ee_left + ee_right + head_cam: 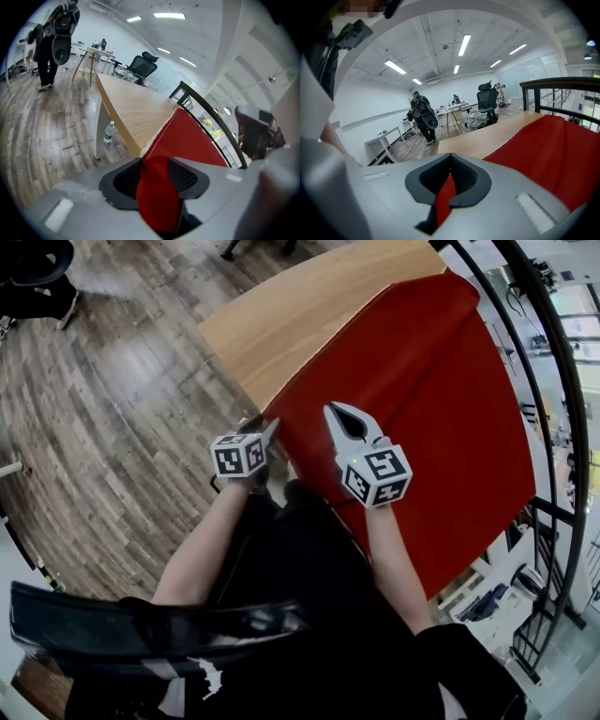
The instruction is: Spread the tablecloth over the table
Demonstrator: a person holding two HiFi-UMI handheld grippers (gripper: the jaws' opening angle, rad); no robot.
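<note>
Holding the red tablecloth [422, 409] at the near corner of the desk [300, 315]: right tongs [449, 180] are pinched tight on a fold of it, so that side is under control. Left tongs [157, 174] stand well apart, with the cloth edge loose between the pads and not pressed. This reads as a let-go so the edge drops over the desk's near end. Cloth covers the desk's right part; the left wood is bare, so spreading looks unfinished.
</note>
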